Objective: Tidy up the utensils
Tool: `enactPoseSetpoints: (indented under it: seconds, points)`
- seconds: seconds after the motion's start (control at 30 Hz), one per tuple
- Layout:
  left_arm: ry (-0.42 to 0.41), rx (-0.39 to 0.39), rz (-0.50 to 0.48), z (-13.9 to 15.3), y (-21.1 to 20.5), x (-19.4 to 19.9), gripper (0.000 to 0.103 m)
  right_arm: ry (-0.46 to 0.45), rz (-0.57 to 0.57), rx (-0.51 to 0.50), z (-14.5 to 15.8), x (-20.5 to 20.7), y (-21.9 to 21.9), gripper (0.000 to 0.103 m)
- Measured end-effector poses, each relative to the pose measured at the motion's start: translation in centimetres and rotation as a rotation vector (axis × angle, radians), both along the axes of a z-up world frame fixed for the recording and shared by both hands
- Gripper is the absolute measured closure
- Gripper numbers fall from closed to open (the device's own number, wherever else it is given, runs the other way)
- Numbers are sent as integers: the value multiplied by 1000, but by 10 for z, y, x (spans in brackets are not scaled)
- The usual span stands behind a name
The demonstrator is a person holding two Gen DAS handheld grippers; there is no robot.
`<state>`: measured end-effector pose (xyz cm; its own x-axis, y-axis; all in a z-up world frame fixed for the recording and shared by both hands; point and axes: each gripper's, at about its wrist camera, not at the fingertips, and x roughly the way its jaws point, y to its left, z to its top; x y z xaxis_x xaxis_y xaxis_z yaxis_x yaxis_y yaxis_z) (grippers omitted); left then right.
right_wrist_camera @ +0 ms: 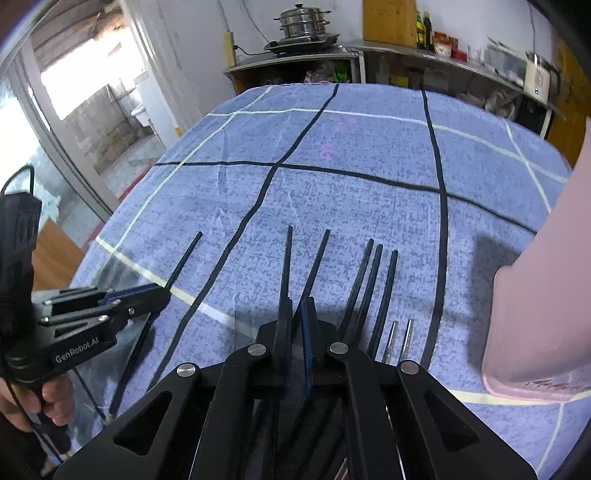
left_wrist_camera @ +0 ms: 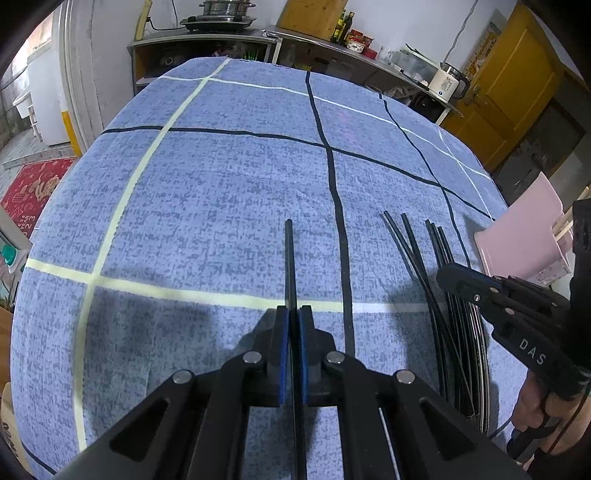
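Two handheld grippers are working over a table covered with a blue checked cloth (left_wrist_camera: 207, 192) crossed by black and pale lines.

In the left wrist view, the left gripper (left_wrist_camera: 294, 314) is pinching a single black chopstick (left_wrist_camera: 290, 266) between its blue pads (left_wrist_camera: 282, 332), jaws closed on it, the stick pointing straight away over the cloth. To its right, a bundle of black chopsticks (left_wrist_camera: 436, 266) is lying on the cloth, and the right gripper (left_wrist_camera: 448, 275) is reaching in over that bundle from the right edge. Only this view is showing the white letters "DAS" on the right gripper's body. A pink container (left_wrist_camera: 524, 236) is sitting just beyond, at the table's right edge.

The right wrist view is looking down the right gripper (right_wrist_camera: 297, 310), whose jaws are closed; black chopsticks (right_wrist_camera: 286, 266) are running past its fingers, but whether one is actually clamped cannot be told. More black chopsticks (right_wrist_camera: 369, 280) and two silver-tipped ones (right_wrist_camera: 400, 338) are lying just to the right. Only this view is showing the left gripper (right_wrist_camera: 162, 291) from the side, gripping its chopstick (right_wrist_camera: 184, 258), with "GenRobot.AI" printed in white on its body and a hand (right_wrist_camera: 51, 402) wrapped around the handle. The pink container (right_wrist_camera: 535, 295) is looming large at the right.

A steel steamer pot (right_wrist_camera: 303, 22) is sitting on a counter behind the table.
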<state>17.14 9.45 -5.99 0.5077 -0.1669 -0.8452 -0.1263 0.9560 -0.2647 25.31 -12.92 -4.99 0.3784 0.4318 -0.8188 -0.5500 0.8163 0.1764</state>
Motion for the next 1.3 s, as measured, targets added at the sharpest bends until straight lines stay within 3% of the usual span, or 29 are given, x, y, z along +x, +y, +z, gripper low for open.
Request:
enactPoseSetpoints:
  seconds: [0.87, 1.1, 1.3]
  points:
    - [14, -4, -24, 0, 1, 4, 97, 28, 92, -125, -17, 3, 33, 94]
    - [11, -3, -32, 1, -1, 7, 98, 33, 81, -93, -15, 4, 30, 98]
    - [-15, -28, -40, 13, -1, 3, 98, -14, 64, -44, 8, -6, 19, 98]
